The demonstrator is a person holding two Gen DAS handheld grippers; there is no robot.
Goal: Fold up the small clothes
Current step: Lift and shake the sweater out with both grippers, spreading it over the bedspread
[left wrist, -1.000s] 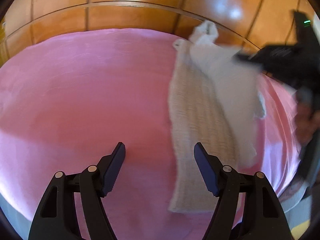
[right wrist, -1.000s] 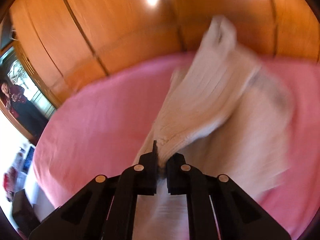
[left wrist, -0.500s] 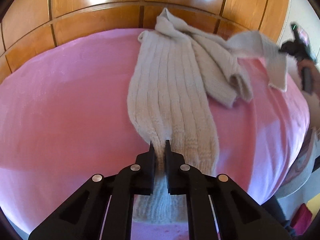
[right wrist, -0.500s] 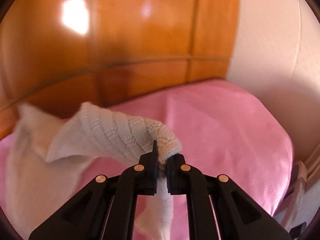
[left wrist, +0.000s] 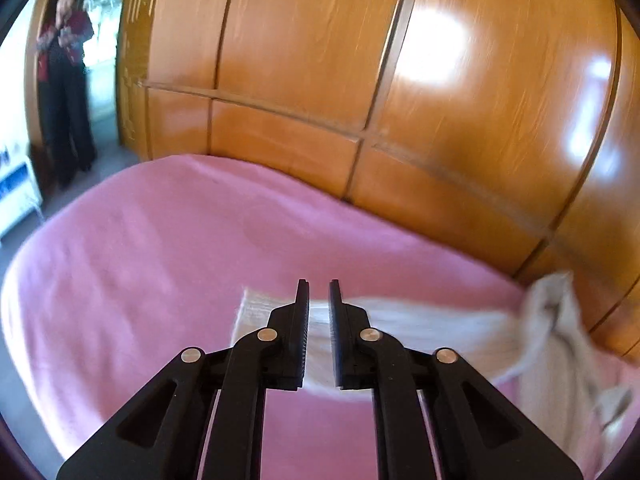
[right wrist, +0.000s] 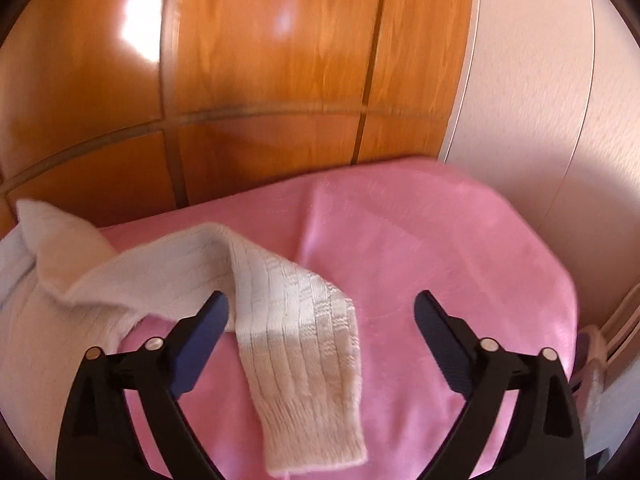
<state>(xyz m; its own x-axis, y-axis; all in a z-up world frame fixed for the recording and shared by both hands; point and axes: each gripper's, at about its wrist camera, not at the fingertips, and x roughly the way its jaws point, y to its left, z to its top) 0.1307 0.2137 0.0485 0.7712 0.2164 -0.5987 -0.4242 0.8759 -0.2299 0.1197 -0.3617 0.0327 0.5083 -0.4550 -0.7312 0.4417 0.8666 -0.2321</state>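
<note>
the cream ribbed knit garment [right wrist: 296,344] looks soft, light and floppy, so it should sag and drag on the pink bedcover [right wrist: 432,248] unless it is taken by a cuffed end or a corner. the right claw [right wrist: 320,316] is spreading wide, one long knit piece lying loose between its fingers and gripped by neither. the left claw [left wrist: 319,312] is parting only narrowly; another stretch of the knit [left wrist: 420,324] runs behind its tips and off to its right, and whether the pads touch it is unclear through the blur. ahead of both stand wooden wardrobe doors [left wrist: 320,60]. a person [left wrist: 66,80] stands far left, well apart; nothing blocks the cover.
</note>
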